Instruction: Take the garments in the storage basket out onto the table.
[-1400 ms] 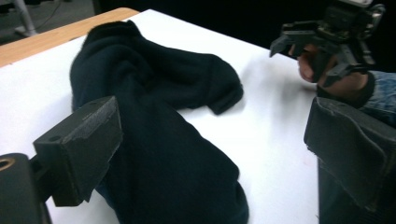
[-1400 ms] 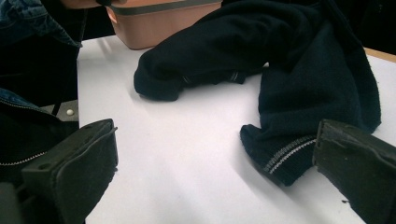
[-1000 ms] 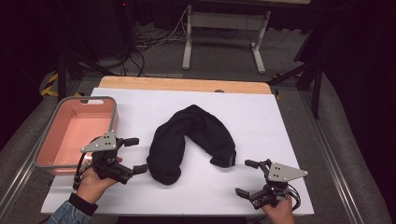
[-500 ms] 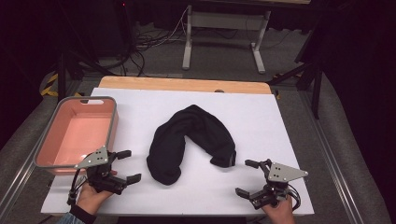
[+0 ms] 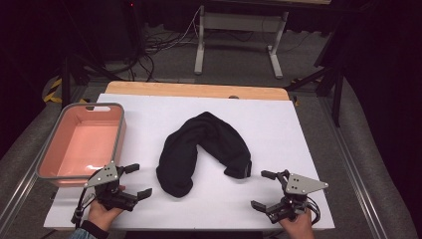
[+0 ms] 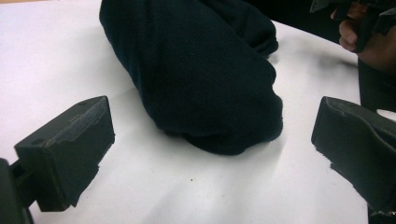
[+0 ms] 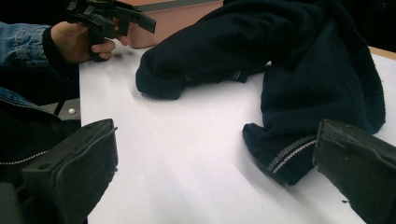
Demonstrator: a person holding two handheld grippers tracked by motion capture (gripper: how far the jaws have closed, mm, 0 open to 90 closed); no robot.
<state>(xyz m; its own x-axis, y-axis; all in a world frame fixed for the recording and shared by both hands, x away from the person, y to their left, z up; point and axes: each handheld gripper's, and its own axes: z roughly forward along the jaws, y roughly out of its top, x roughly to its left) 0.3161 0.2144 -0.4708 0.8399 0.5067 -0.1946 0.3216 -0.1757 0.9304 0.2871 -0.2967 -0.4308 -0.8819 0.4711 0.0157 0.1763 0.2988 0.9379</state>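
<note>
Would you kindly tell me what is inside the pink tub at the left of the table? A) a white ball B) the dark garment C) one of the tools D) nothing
D: in the high view the pink tub shows a bare floor, while the dark garment lies on the white tabletop beside it, and the left tool and the right tool are held near the front edge.

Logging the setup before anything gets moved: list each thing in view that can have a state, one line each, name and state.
black garment: lying bunched in a bent arch on the white table, held by nothing.
pink tub: upright, empty, at the table's left edge.
left gripper: open, off the garment.
right gripper: open, off the garment.
</note>
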